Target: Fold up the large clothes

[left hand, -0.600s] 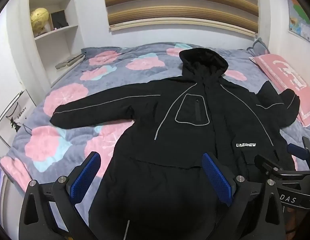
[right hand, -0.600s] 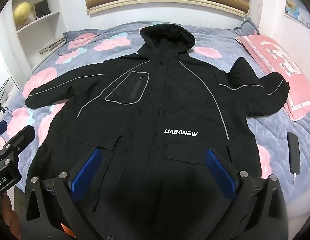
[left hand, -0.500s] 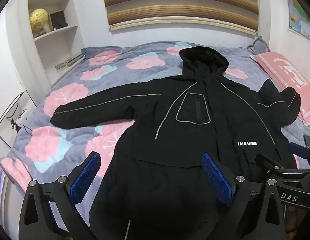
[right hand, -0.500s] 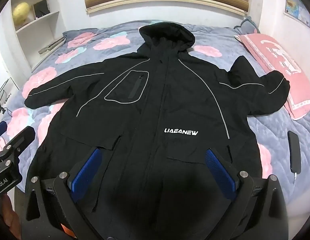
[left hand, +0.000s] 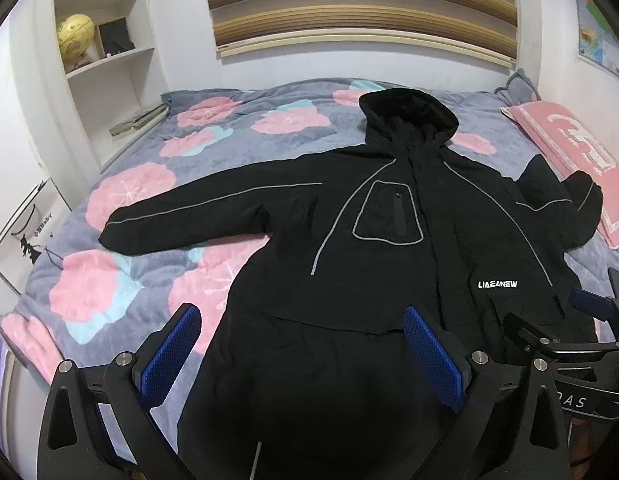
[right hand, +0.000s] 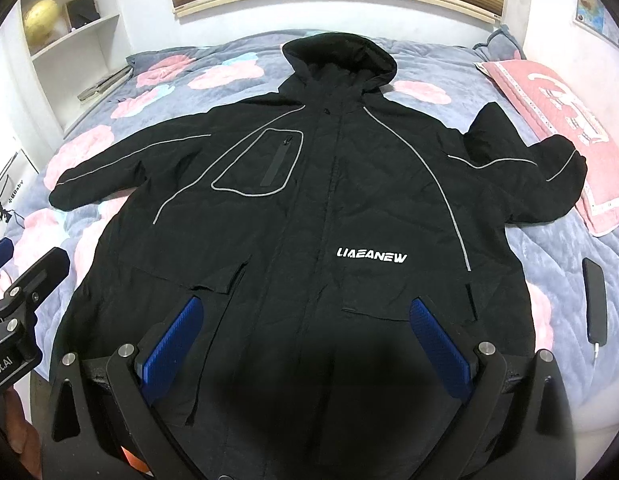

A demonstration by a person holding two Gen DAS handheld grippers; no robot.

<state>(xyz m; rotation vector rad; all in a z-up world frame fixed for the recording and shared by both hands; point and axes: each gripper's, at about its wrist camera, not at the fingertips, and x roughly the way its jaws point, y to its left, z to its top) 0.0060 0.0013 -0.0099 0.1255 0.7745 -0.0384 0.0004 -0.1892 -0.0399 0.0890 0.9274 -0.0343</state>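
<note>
Black fabric fills the lower middle of both views so darkly that the hem of the jacket [right hand: 309, 208] cannot be made out behind the gripper frames; the garment lies face up and spread flat on the bed [left hand: 121, 280], hood toward the wall, front closed, grey piping and a white chest logo showing; its sleeve on the pillow side is bent back on itself, and the cuff's exact lie is hard to read; the other sleeve stretches straight out over the flowered quilt. Both tools hover above the lower part of the jacket, pointing along it toward the hood; the left gripper [left hand: 301, 344] has its jaws spread wide and released, blue pads [left hand: 171, 352] apart with nothing between them; the right gripper [right hand: 307, 338] is likewise wide and holding nothing, and each tool shows only partly at the edge of the other's view. A pink pillow [right hand: 557, 120] lies at the bed's edge, touching the bent sleeve; white corner shelves [left hand: 105, 60] carry a yellow globe [left hand: 75, 36] and books cut off at the top; a dark slim device [right hand: 593, 300] with a cable end lies on the quilt just beside the jacket's side, too small to identify.
</note>
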